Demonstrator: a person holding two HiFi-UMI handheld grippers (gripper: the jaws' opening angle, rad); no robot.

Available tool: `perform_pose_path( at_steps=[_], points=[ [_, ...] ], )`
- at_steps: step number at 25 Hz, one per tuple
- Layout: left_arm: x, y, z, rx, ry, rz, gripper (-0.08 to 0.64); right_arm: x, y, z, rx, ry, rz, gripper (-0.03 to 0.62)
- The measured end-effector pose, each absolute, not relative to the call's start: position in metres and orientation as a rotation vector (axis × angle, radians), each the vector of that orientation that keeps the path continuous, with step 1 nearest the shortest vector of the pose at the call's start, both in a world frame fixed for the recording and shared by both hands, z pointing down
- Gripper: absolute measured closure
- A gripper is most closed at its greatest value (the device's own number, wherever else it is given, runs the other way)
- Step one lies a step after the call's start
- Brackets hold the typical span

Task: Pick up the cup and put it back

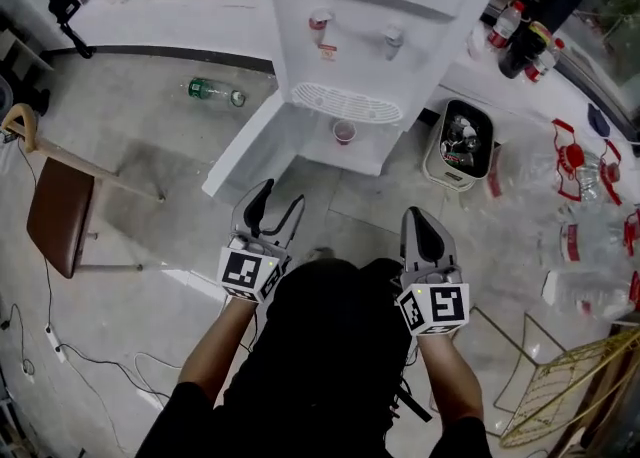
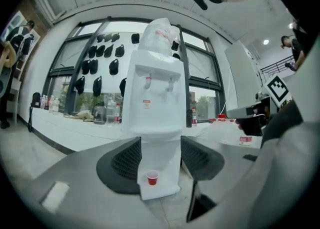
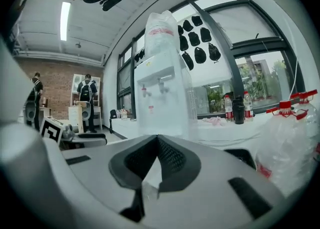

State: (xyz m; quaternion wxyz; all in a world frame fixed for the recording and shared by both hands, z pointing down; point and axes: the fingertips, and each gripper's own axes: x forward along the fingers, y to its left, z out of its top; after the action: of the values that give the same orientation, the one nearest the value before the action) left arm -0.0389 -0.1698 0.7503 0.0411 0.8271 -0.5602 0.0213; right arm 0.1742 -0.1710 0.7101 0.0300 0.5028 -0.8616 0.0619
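A small red cup (image 1: 343, 132) stands upright on the low ledge of the white water dispenser (image 1: 370, 36). In the left gripper view the cup (image 2: 152, 177) shows between and beyond the jaws, well ahead on that ledge of the dispenser (image 2: 155, 108). My left gripper (image 1: 282, 196) (image 2: 161, 145) is open and empty, pointing at the dispenser from some way off. My right gripper (image 1: 420, 216) (image 3: 157, 137) is shut with its tips touching and holds nothing. It points past the dispenser (image 3: 162, 93).
A green bottle (image 1: 215, 92) lies on the floor left of the dispenser. A brown stool (image 1: 60, 216) stands at the left. A white bin (image 1: 434, 160) of bottles sits right of the dispenser, with clear bags of bottles (image 1: 590, 216) and a gold wire rack (image 1: 570, 386) further right.
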Motion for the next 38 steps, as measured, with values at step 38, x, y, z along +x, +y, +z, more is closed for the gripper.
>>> perform_pose_path(
  at_steps=[38],
  points=[
    [0.032,-0.396,0.996,2.387,-1.468,0.507,0.244,0.163,-0.27,0.836,1.581,-2.529,0.416,0.598]
  ],
)
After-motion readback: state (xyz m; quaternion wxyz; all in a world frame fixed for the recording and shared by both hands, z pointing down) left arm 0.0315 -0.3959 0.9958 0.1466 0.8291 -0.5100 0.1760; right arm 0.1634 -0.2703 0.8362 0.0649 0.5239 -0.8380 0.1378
